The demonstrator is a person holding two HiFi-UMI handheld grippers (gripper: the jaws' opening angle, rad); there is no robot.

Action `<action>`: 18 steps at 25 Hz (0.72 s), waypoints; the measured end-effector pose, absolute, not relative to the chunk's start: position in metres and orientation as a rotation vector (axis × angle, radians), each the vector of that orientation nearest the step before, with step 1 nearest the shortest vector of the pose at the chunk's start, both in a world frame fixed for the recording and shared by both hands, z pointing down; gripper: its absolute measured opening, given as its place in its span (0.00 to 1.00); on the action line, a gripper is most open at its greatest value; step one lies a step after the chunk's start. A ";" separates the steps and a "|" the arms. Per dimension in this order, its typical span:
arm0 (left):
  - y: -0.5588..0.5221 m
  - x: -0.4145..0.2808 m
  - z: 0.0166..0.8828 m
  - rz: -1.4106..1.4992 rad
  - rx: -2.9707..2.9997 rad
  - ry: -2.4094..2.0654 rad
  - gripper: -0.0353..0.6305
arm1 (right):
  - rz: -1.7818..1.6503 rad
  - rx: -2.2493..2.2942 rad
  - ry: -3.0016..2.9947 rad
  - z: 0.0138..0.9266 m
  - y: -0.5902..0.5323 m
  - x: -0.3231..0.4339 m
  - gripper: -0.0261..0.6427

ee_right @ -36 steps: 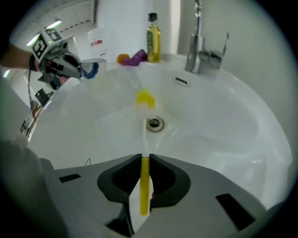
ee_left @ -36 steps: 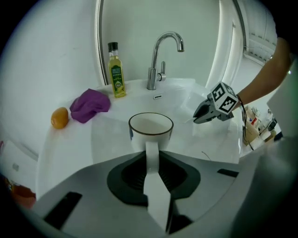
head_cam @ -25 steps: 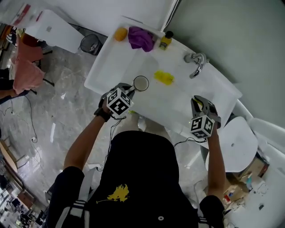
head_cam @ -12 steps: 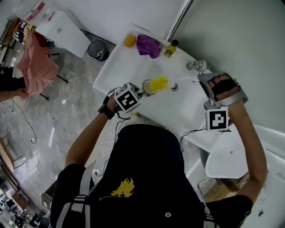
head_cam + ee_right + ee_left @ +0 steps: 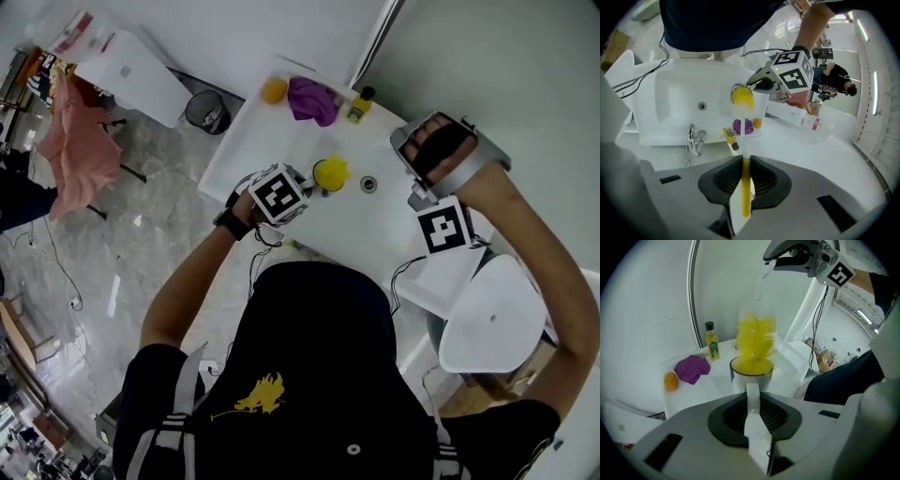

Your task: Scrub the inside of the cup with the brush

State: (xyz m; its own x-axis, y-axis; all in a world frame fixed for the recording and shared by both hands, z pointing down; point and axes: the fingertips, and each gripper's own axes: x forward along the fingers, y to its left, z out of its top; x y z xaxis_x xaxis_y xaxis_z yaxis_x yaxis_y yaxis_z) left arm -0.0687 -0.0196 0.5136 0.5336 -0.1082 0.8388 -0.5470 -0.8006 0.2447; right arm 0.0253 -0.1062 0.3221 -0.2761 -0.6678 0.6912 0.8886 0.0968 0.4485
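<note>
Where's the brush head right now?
Left gripper view, centre: the yellow brush head dips into the mouth of the cup that the left gripper holds, right of the small yellow bottle.

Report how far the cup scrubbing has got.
Done: the left gripper is shut on the handle of the cup, and the right gripper on the handle of the brush, both held over the sink. In hand: the yellow bristle head sits in the cup's mouth, mostly above the rim. Left: pushing it down and scrubbing the inside. Whether any scrubbing has happened cannot be told.
</note>
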 end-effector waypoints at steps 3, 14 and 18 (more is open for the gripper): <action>-0.028 -0.065 0.509 1.212 2.302 -0.529 0.16 | -1.567 -0.299 -1.003 0.322 -0.111 0.015 0.15; -0.037 -0.055 0.479 1.148 2.305 -0.490 0.16 | -1.531 -0.355 -0.912 0.336 -0.118 0.017 0.15; -0.042 -0.046 0.471 1.112 2.308 -0.489 0.16 | -1.526 -0.355 -0.940 0.351 -0.111 0.007 0.15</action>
